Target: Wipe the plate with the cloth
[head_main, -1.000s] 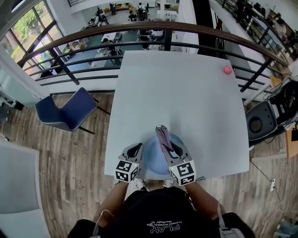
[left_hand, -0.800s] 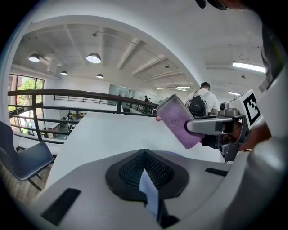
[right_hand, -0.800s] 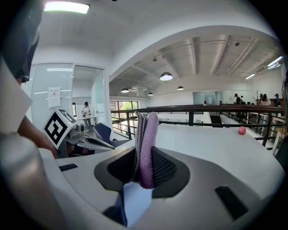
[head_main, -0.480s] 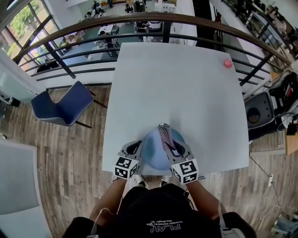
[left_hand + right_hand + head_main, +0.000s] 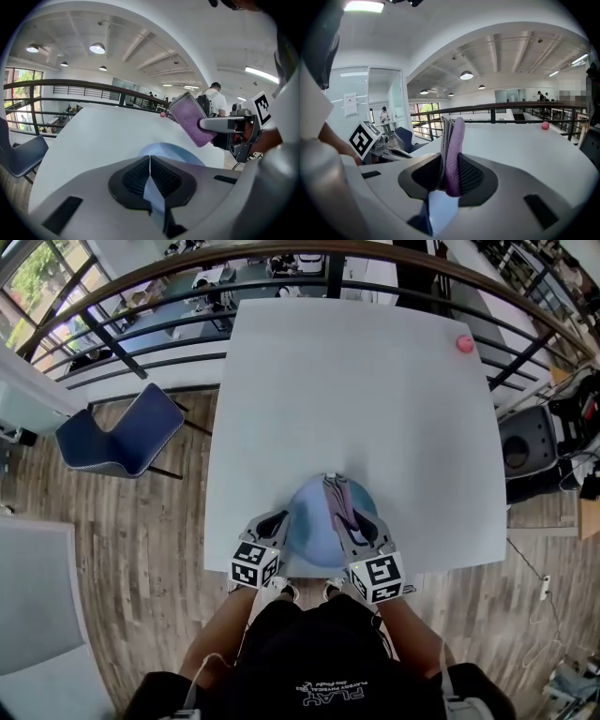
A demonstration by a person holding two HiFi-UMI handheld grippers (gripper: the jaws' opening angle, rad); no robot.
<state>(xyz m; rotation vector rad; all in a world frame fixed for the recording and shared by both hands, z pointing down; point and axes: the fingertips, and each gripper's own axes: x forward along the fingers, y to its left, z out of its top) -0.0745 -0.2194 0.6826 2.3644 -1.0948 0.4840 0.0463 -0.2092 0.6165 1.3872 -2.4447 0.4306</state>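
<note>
A light-blue plate [image 5: 311,538] is at the white table's near edge [image 5: 450,559]. My left gripper [image 5: 279,519] is shut on the plate's left rim, and a thin strip of that rim [image 5: 151,187] shows between its pads. In my right gripper [image 5: 353,523], which is also shut, a folded purple and grey cloth [image 5: 335,497] stands upright over the plate's right half. The cloth [image 5: 451,145] fills the right gripper's jaws [image 5: 449,174]. The left gripper view shows the plate [image 5: 174,153] below the cloth [image 5: 191,119]. Whether the plate rests on the table I cannot tell.
A small pink ball [image 5: 464,343] lies at the table's far right corner. A blue chair [image 5: 122,442] stands on the wooden floor to the left. A railing [image 5: 281,282] runs behind the table. Black equipment [image 5: 530,446] sits to the right.
Both grippers have sunk a little with the plate and the cloth. Both grips are unchanged.
</note>
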